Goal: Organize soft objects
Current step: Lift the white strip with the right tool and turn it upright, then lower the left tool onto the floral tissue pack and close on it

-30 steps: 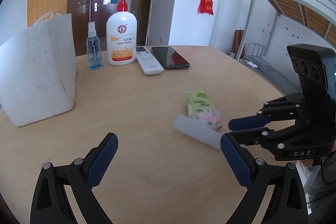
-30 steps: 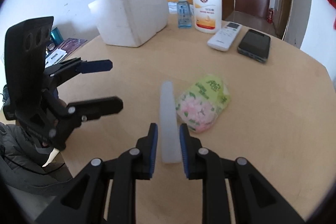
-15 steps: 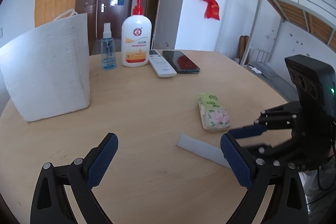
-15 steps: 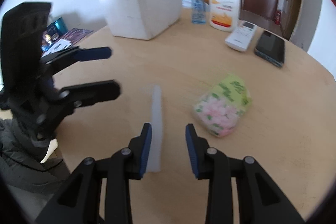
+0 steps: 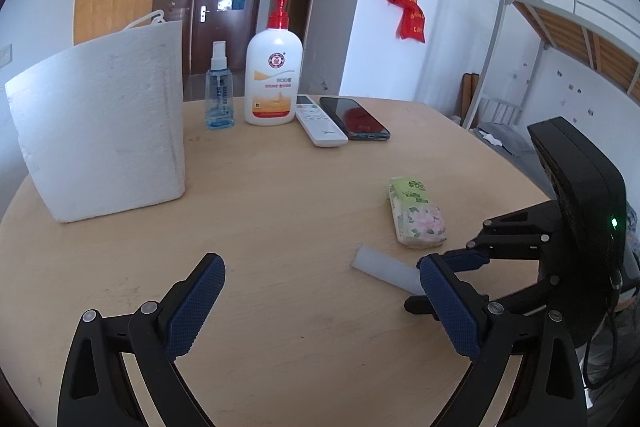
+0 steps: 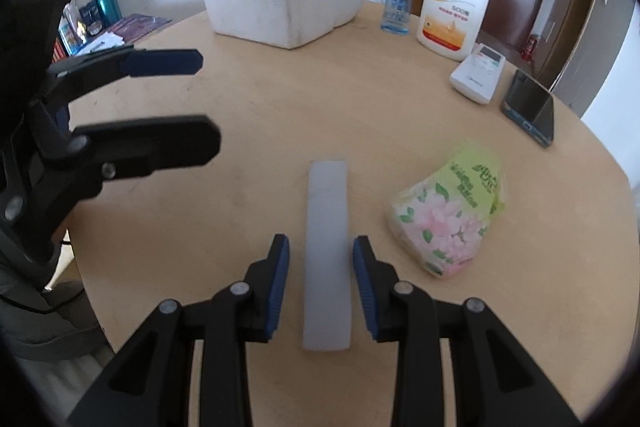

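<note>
A second earlier the right tool (image 6: 321, 269) was clamped on the near end of the white foam strip (image 6: 327, 227), which stood on its narrow edge. Since then its jaws opened, then held at that width, and the strip dropped flat onto the tabletop (image 6: 320, 99), lying between the blue pads with a gap on each side. The tissue pack (image 6: 452, 215), which had been touching the strip, ended up clearly apart from it. The left tool (image 5: 320, 303) drifted sideways, so the foam box (image 5: 100, 131) came fuller into its view.
</note>
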### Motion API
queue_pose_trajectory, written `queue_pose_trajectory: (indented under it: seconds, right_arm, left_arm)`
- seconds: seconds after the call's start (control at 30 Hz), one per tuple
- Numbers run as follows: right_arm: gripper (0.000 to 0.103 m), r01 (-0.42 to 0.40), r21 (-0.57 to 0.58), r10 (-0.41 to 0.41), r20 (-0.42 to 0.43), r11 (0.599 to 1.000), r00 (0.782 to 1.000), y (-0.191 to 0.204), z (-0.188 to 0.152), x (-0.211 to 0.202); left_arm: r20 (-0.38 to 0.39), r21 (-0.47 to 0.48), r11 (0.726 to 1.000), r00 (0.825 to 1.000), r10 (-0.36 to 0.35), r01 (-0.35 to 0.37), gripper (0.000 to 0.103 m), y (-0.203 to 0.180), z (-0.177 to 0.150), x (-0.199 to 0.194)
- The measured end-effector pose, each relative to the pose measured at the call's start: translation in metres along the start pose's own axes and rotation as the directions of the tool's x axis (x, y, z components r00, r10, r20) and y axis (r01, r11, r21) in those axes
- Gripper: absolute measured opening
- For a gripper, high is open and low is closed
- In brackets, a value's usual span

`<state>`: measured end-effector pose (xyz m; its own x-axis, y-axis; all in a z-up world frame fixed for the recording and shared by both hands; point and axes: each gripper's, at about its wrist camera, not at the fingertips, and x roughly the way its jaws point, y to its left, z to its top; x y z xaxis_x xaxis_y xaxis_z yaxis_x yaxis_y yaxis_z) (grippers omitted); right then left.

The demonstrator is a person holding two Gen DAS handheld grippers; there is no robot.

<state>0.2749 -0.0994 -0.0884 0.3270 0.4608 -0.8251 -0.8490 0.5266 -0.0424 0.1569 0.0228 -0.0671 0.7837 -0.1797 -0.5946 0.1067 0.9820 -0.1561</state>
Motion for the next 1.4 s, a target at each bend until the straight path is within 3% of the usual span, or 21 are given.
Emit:
queue_pose_trajectory:
  seconds: [0.03, 0.1, 0.23, 0.5, 0.73, 1.13, 1.4]
  right_arm:
    - [0.035, 0.002, -0.006, -0.002, -0.001, 1.000, 1.000, 0.001, 0.000, 0.000]
    - [0.022, 0.019, 0.017, -0.019, -0.003, 1.000, 1.000, -0.001, 0.000, 0.000]
    - [0.013, -0.002, 0.053, 0.000, 0.024, 0.999, 1.000, -0.007, -0.003, -0.006]
    - [0.012, -0.045, 0.153, 0.028, 0.113, 0.987, 0.993, -0.023, -0.012, -0.033]
    - [0.012, -0.017, 0.252, -0.036, 0.205, 0.968, 0.978, -0.051, -0.029, -0.074]
    - [0.012, -0.006, 0.370, -0.086, 0.232, 0.929, 0.969, -0.085, -0.065, -0.086]
    - [0.012, -0.017, 0.405, -0.090, 0.244, 0.914, 0.965, -0.095, -0.078, -0.090]
  left_arm:
    - [0.000, -0.002, 1.000, 1.000, 0.003, -0.003, 0.098, 0.001, 0.000, 0.000]
    - [0.003, -0.006, 1.000, 1.000, 0.005, -0.005, 0.098, 0.001, 0.001, -0.001]
    - [0.001, -0.004, 1.000, 1.000, 0.007, -0.007, 0.098, 0.001, 0.002, 0.000]
    - [0.006, 0.028, 1.000, 1.000, 0.014, -0.014, 0.098, -0.009, 0.009, 0.002]
    - [0.014, 0.064, 0.998, 1.000, 0.009, -0.010, 0.098, -0.031, 0.024, 0.008]
    - [-0.028, 0.147, 0.989, 1.000, 0.005, -0.001, 0.098, -0.087, 0.033, 0.046]
    - [-0.120, 0.114, 0.993, 0.993, -0.017, 0.031, 0.098, -0.100, 0.035, 0.080]
